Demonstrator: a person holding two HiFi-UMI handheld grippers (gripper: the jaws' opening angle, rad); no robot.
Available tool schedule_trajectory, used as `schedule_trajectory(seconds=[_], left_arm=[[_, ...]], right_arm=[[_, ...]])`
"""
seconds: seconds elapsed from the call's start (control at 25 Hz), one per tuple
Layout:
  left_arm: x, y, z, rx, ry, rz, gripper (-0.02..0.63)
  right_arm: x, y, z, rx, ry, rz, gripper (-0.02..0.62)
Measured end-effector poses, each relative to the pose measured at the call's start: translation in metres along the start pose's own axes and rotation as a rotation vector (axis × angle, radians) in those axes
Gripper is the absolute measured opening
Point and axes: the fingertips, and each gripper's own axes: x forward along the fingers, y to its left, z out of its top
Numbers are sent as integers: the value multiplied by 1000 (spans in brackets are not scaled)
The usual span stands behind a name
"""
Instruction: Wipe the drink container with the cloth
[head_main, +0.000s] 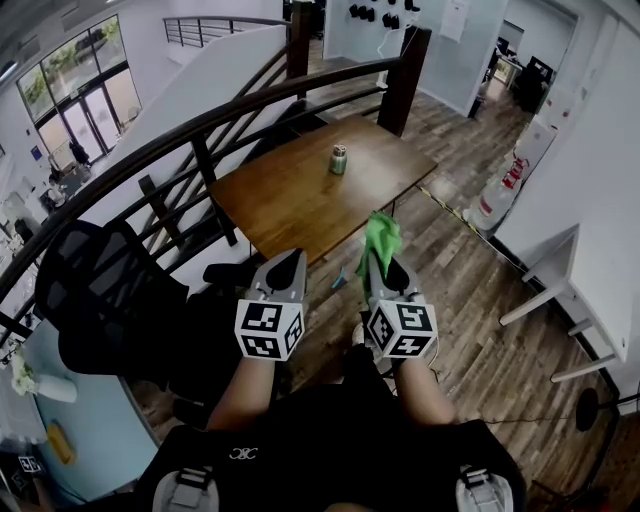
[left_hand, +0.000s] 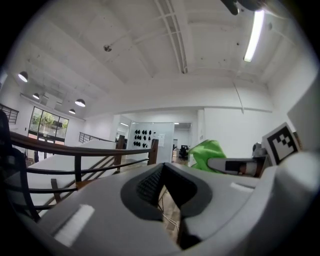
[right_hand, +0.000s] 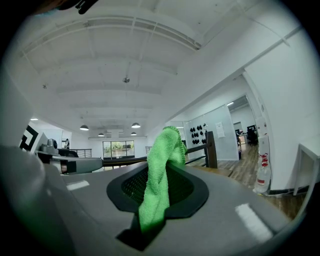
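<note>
A small green and silver drink can (head_main: 339, 159) stands upright near the far side of a brown wooden table (head_main: 290, 205), well ahead of both grippers. My right gripper (head_main: 384, 262) is shut on a bright green cloth (head_main: 381, 240), which sticks up out of its jaws (right_hand: 161, 172). My left gripper (head_main: 285, 268) is held beside it, shut with nothing between its jaws (left_hand: 162, 189). Both grippers are held level in front of the person's body, short of the table's near edge. From the left gripper view the cloth (left_hand: 207, 151) shows at the right.
A dark curved stair railing (head_main: 200, 125) runs along the table's left and far sides. A black office chair (head_main: 105, 300) stands at the left. A white desk (head_main: 585, 290) is at the right, and a red-topped spray bottle (head_main: 498, 192) stands on the wooden floor.
</note>
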Motion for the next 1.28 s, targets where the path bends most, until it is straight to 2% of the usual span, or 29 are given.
schedule_trajectory(seconds=[0.16, 0.36, 0.52, 0.8, 0.92, 1.16, 1.28], left_arm=[[24, 14, -3, 43, 6, 21, 49], [73, 32, -16, 44, 25, 42, 49], [133, 45, -22, 47, 31, 77, 49], [252, 58, -12, 63, 49, 122, 49], [300, 67, -11, 42, 56, 147, 49], [388, 93, -3, -62, 38, 228, 49], [424, 104, 5, -59, 44, 262, 49]], right_arm=[[27, -9, -3, -4, -3, 10, 66], [80, -36, -11, -4, -5, 43, 66], [131, -70, -19, -65, -22, 51, 65], [233, -137, -13, -20, -4, 108, 66], [275, -168, -10, -2, 10, 125, 65], [355, -221, 0, -32, 19, 189, 64], [392, -243, 4, -28, 33, 224, 64]])
